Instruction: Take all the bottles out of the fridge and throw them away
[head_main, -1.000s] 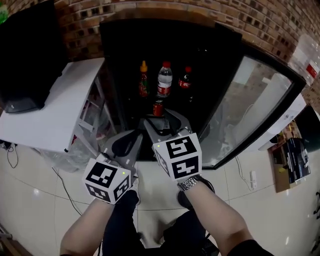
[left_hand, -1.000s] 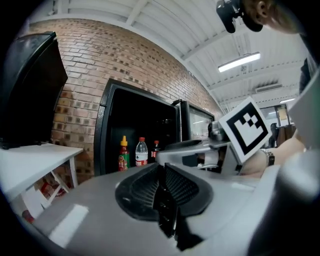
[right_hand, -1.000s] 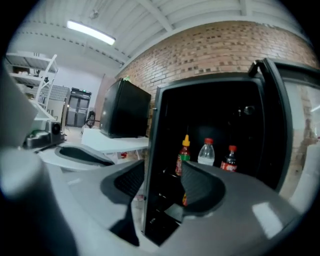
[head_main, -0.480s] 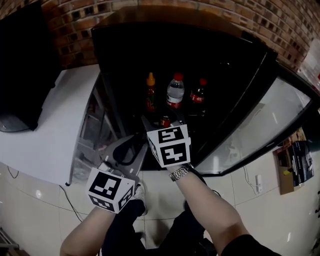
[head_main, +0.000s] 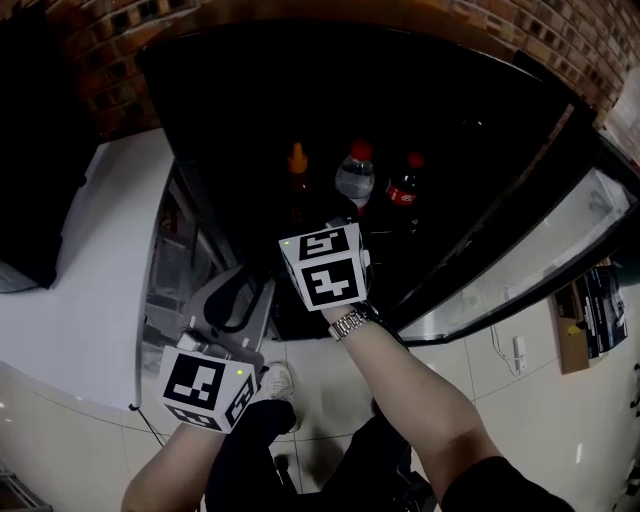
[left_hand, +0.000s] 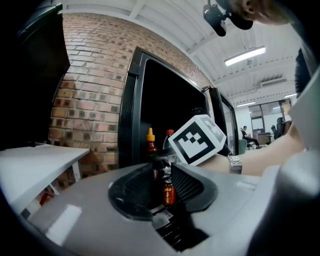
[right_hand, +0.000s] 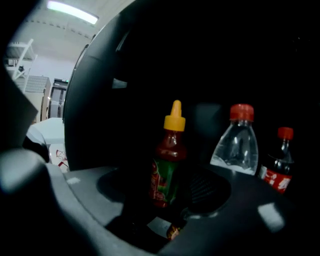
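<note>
- No bottle out yet, judging by the open black fridge (head_main: 480, 130): red sauce bottle with yellow cap (right_hand: 169, 160), clear water bottle with red cap (right_hand: 237, 145) and dark cola bottle (right_hand: 277, 167) upright inside.
- Small red bottle (left_hand: 169, 192) lower, in front.
- Right gripper (right_hand: 170, 200) at the shelf, jaws wide, sauce bottle lined up between them, apparently untouched.
- Left gripper (left_hand: 162, 185) outside, jaws apart, empty.
- Every pick and disposal left.

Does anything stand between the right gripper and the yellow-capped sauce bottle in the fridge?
Yes: a small red can sits low between the open fingers of the right gripper, nearer than the sauce bottle. Above the can, nothing visible blocks the bottle.
</note>
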